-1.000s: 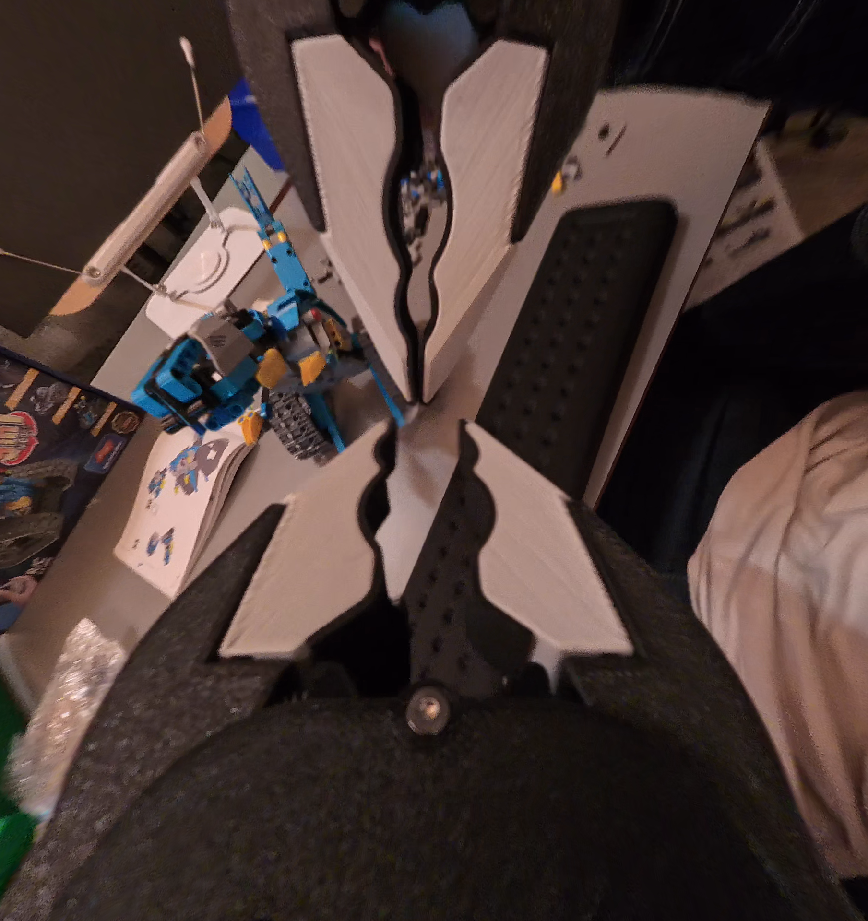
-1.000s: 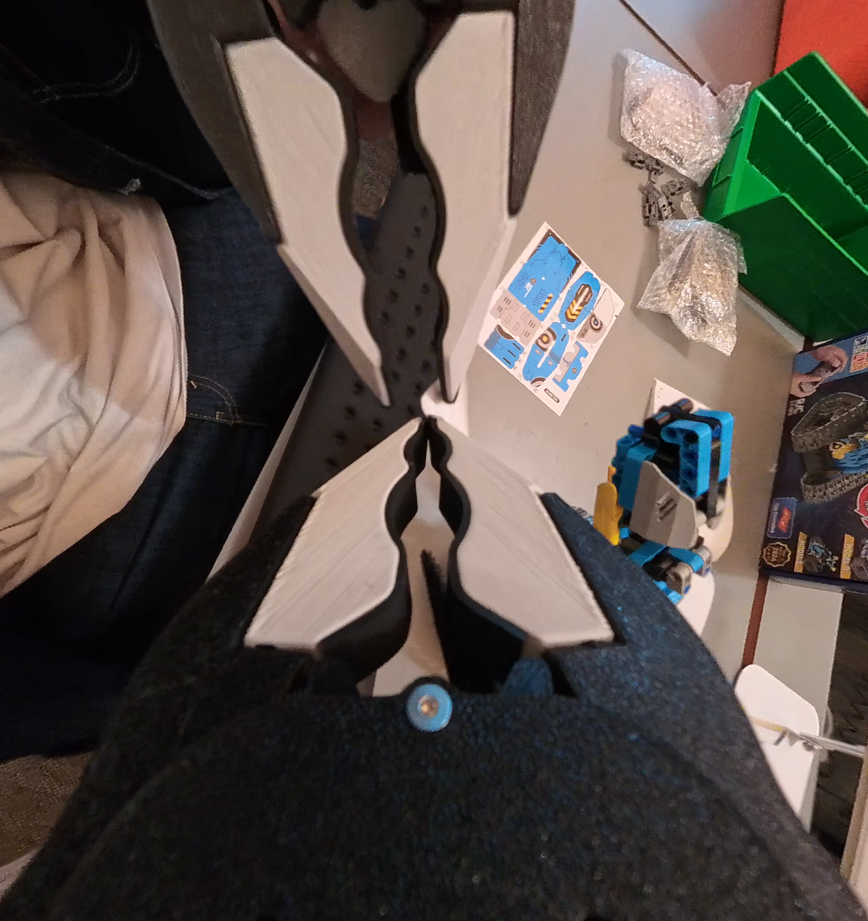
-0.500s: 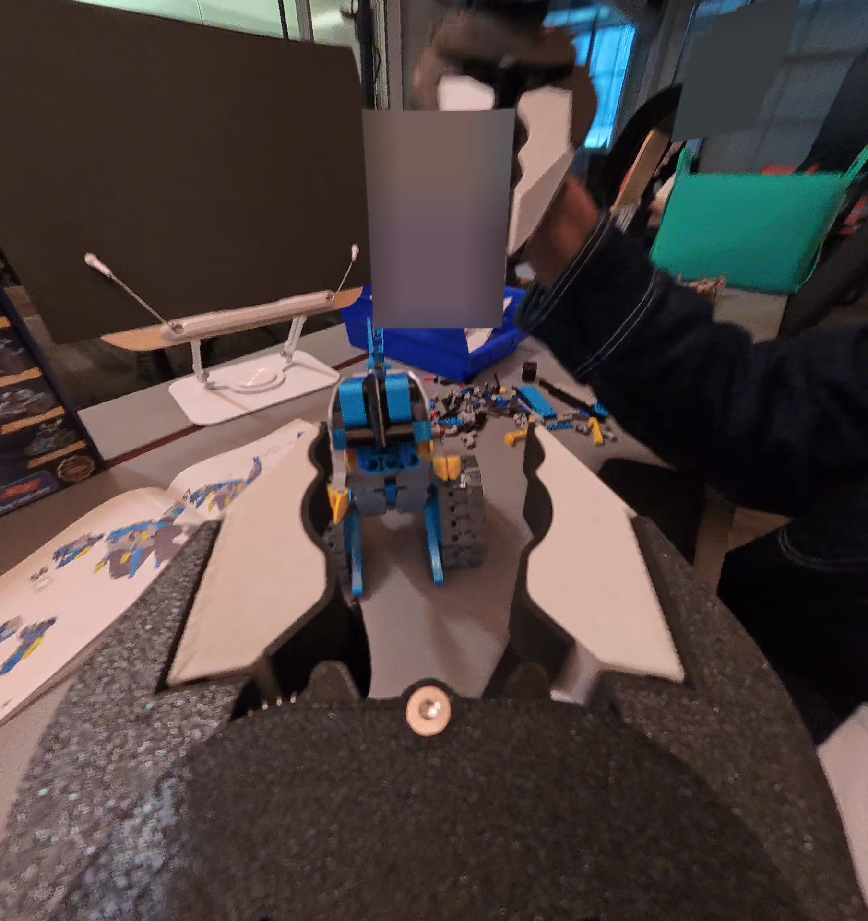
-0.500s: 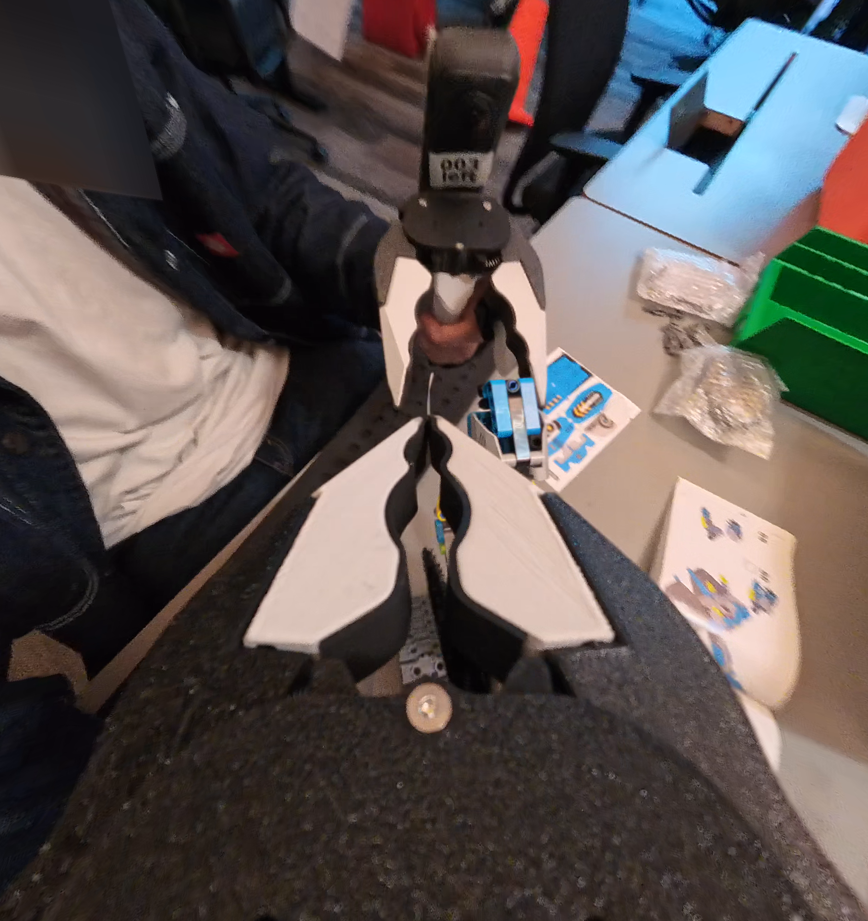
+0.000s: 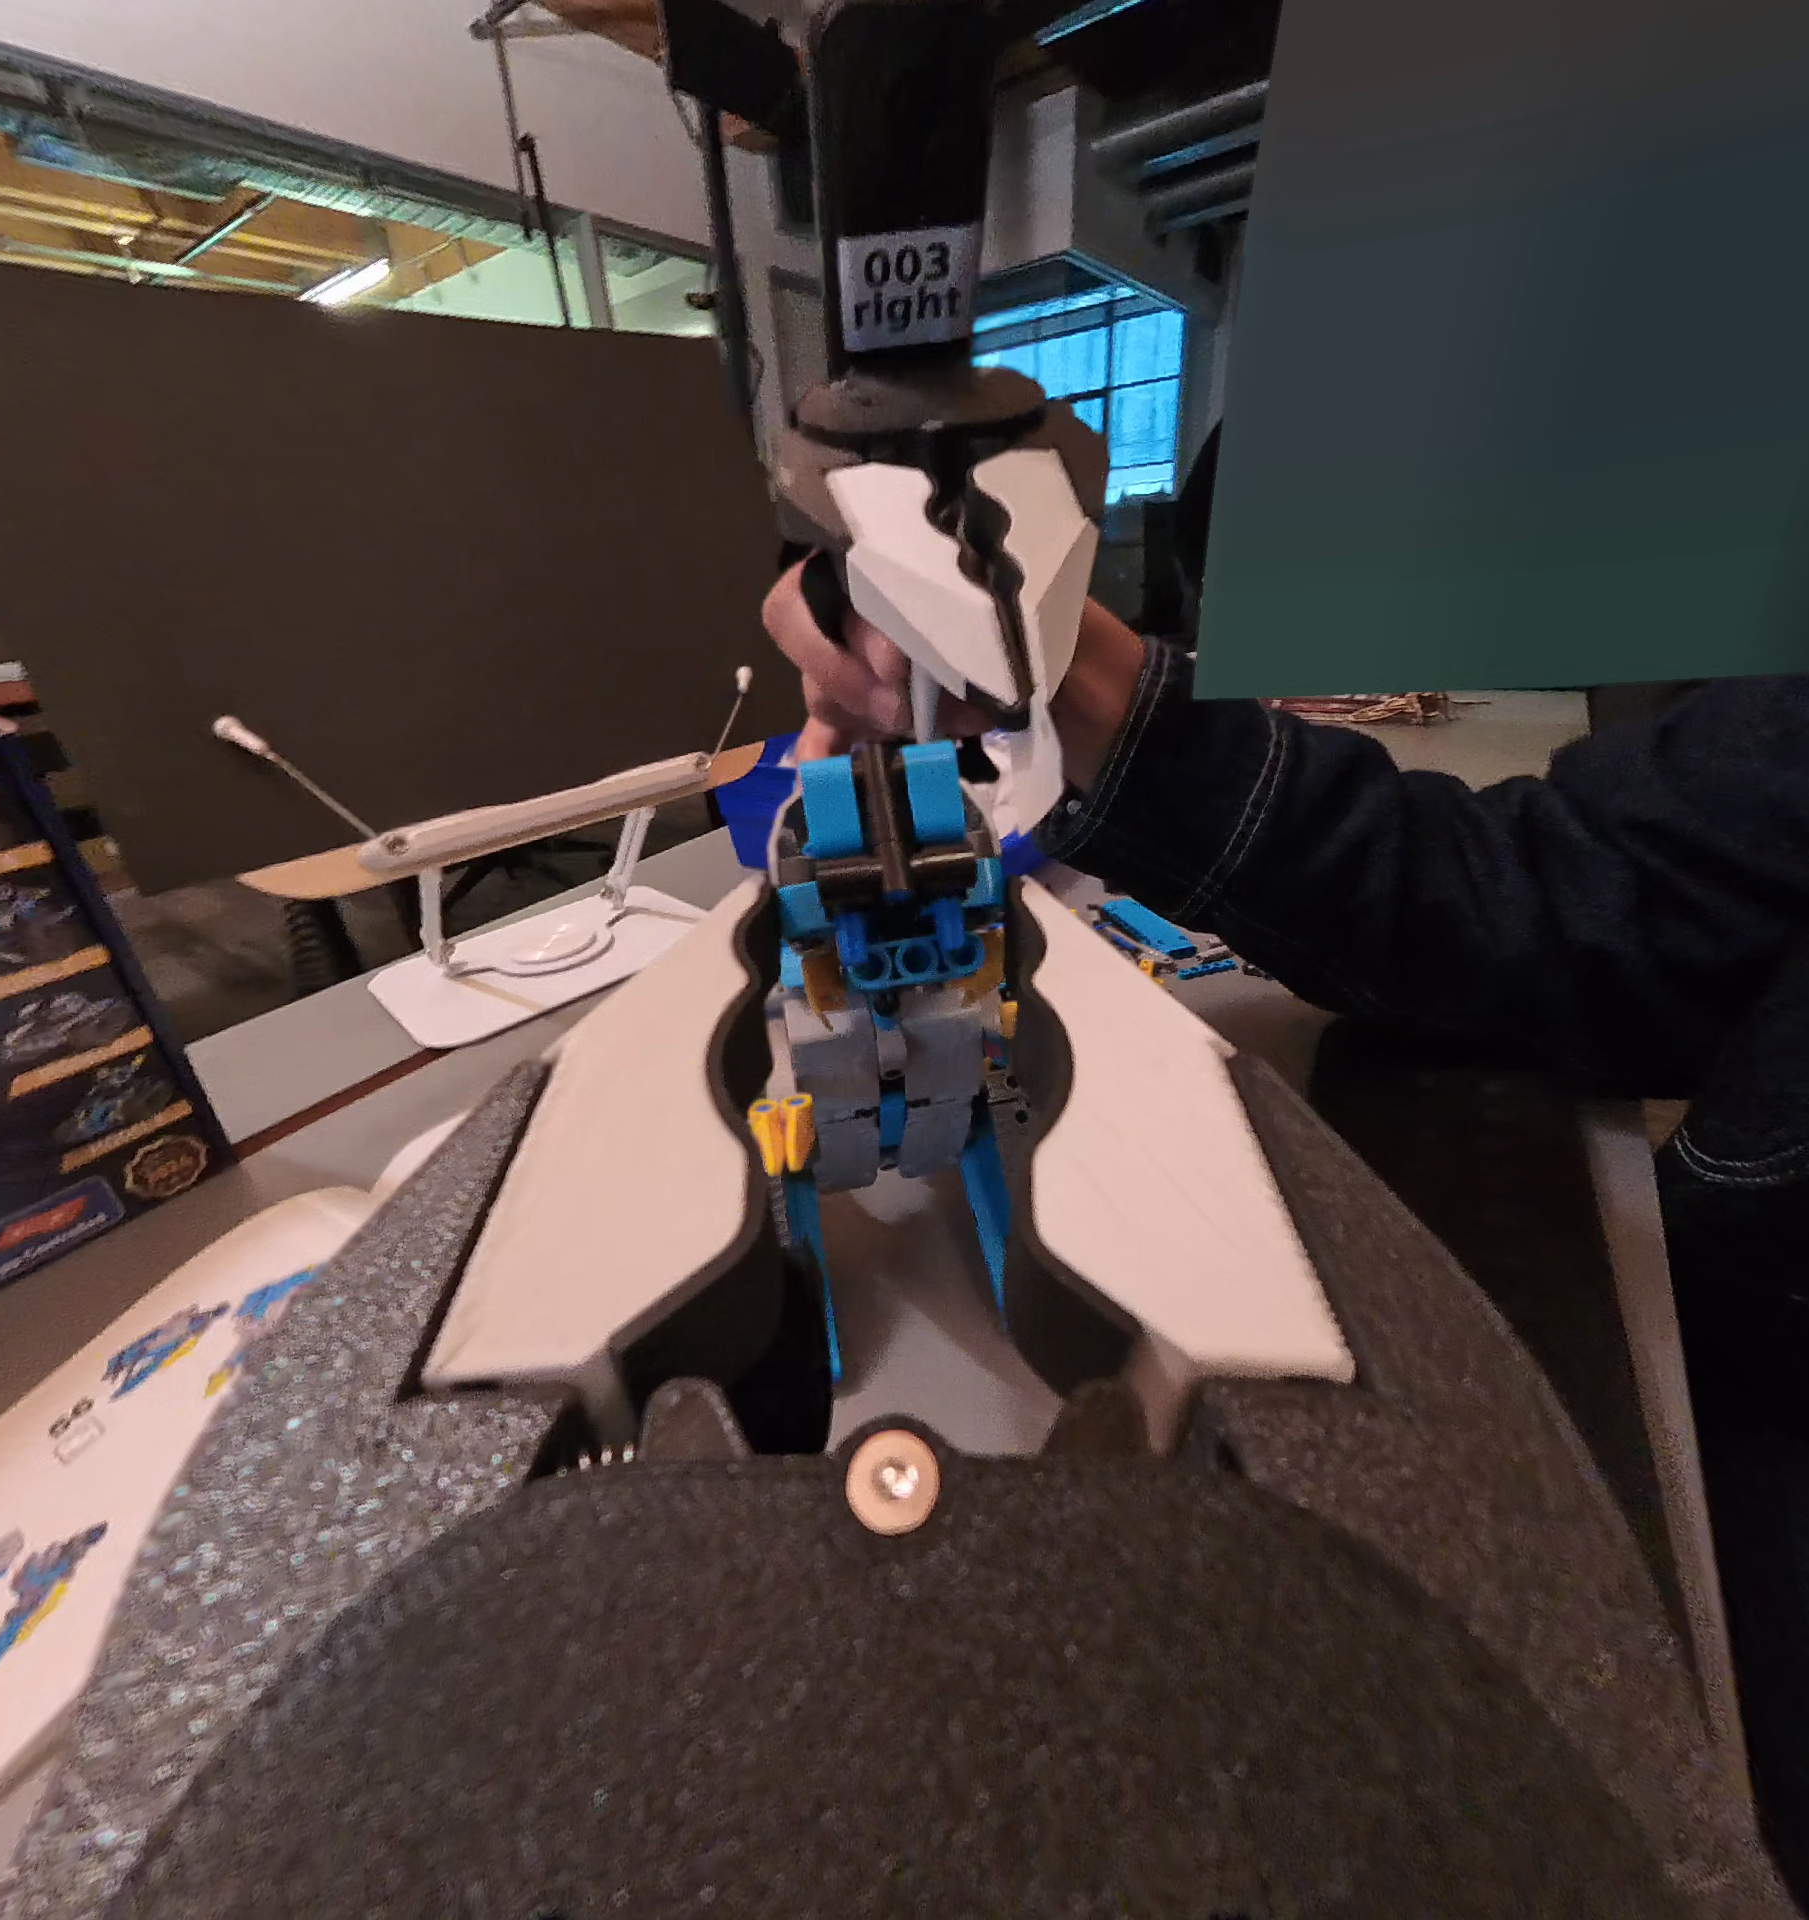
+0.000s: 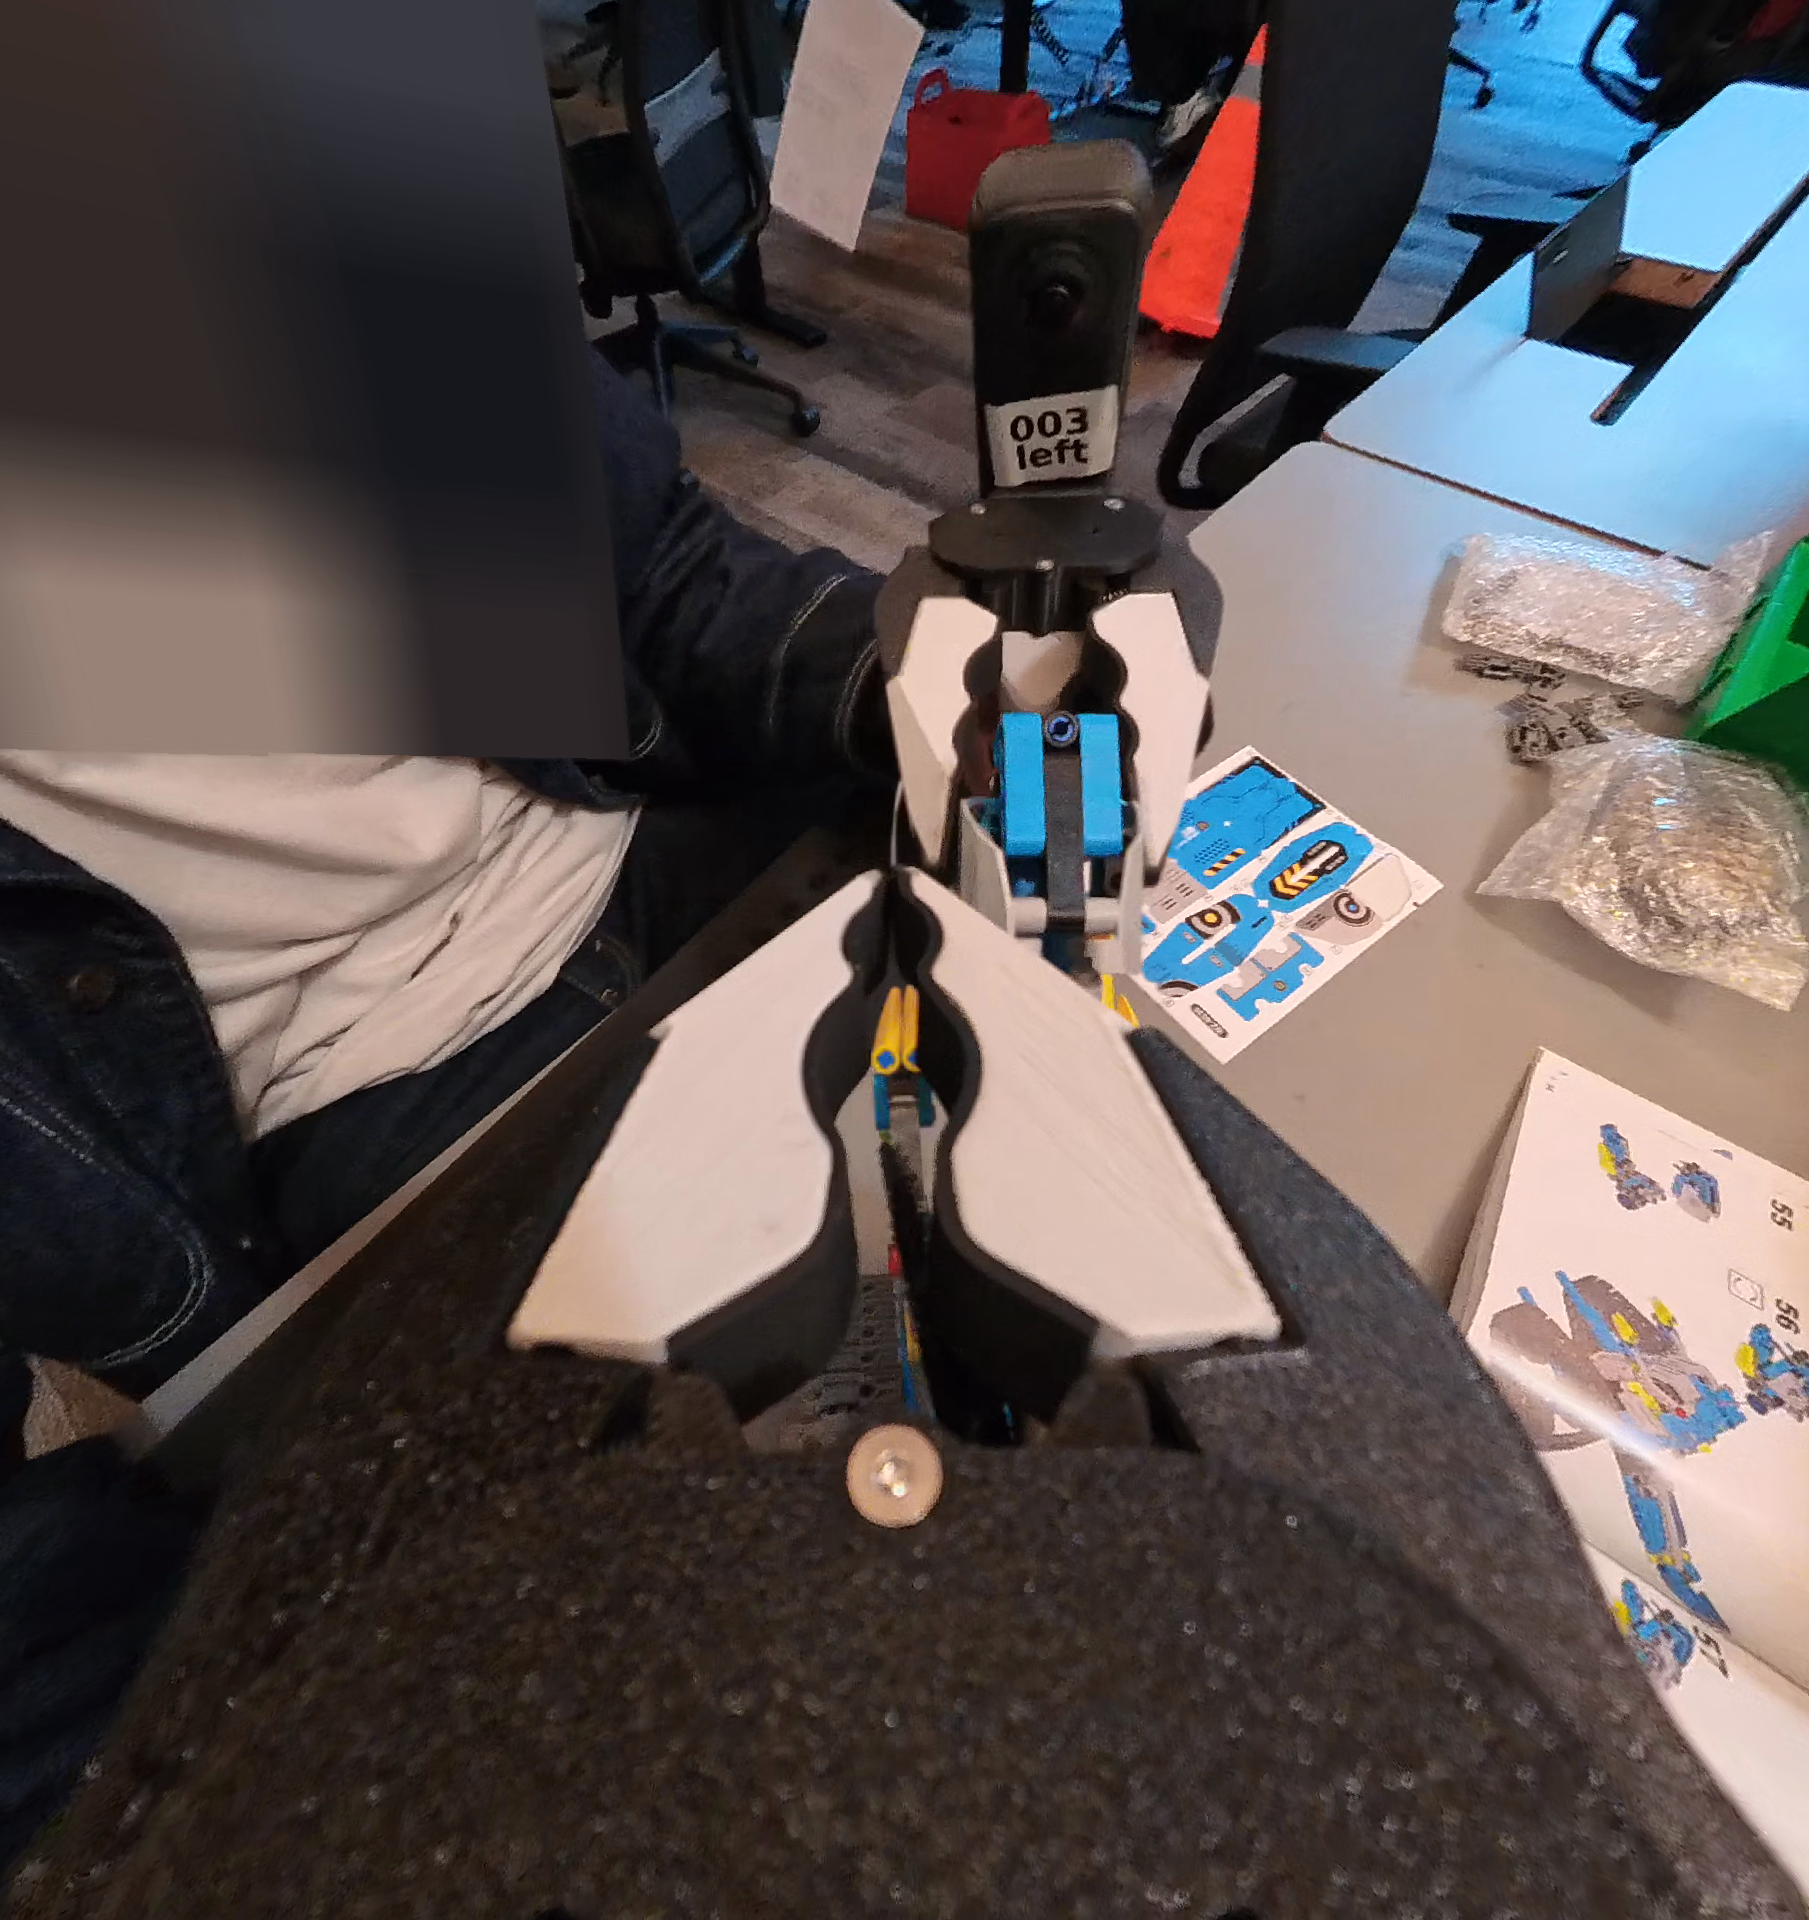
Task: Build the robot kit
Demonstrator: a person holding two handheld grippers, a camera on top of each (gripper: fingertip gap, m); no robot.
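Model: blue brick model [image 5: 884,997] stands on the grey worktop [image 6: 1378,1060], frame centre.
Left tool [image 5: 884,925]: fingers apart, either side of the model.
Right tool [image 6: 895,883]: fingers together, tips beside the model's top.
Around: booklet [image 6: 1648,1351] lower right, sticker sheet [image 6: 1284,904], bagged parts [image 6: 1669,883].

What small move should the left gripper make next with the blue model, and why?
Probably close the left gripper gently on the blue brick model: its jaws stand open either side of it, not clearly touching, while the shut right gripper hovers at the model's top.
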